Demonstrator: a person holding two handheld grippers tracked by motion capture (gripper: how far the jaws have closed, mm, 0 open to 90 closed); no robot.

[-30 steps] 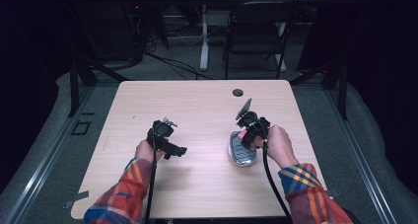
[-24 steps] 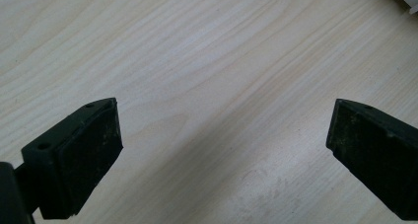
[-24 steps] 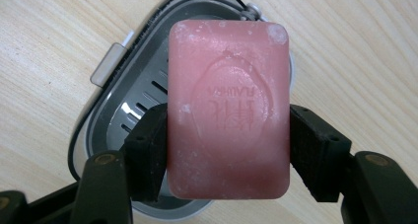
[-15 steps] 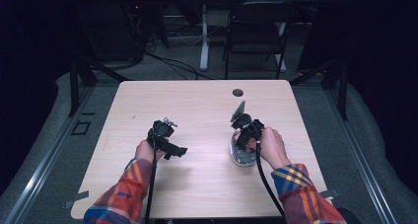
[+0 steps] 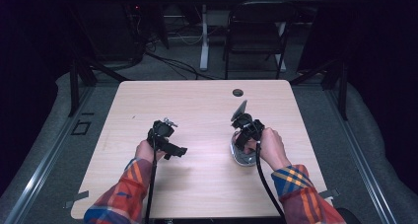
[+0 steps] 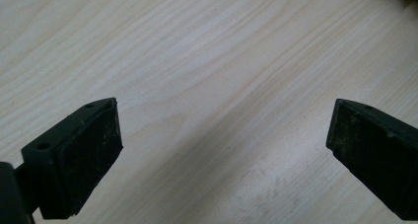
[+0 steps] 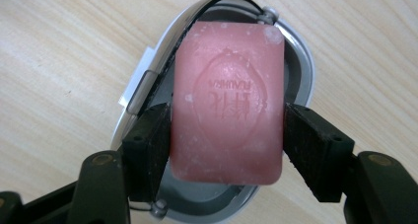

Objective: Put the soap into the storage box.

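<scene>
Pinching a pink soap bar (image 7: 227,105) by its two long sides, the right claw (image 7: 227,150) holds it over an oval silvery dish (image 7: 300,61) on the right part of the pale wooden worktop (image 5: 197,105). Left of it, well apart, the left claw (image 6: 224,145) hangs spread wide above bare wood.

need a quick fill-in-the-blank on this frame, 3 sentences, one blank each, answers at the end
1. The right gripper has its jaws closed on a pink bar of ____.
2. The bar sits over an oval ____-coloured soap dish on the wooden table.
3. The left gripper has its jaws ____, with nothing but table between them.

Missing words: soap; silver; open
</scene>
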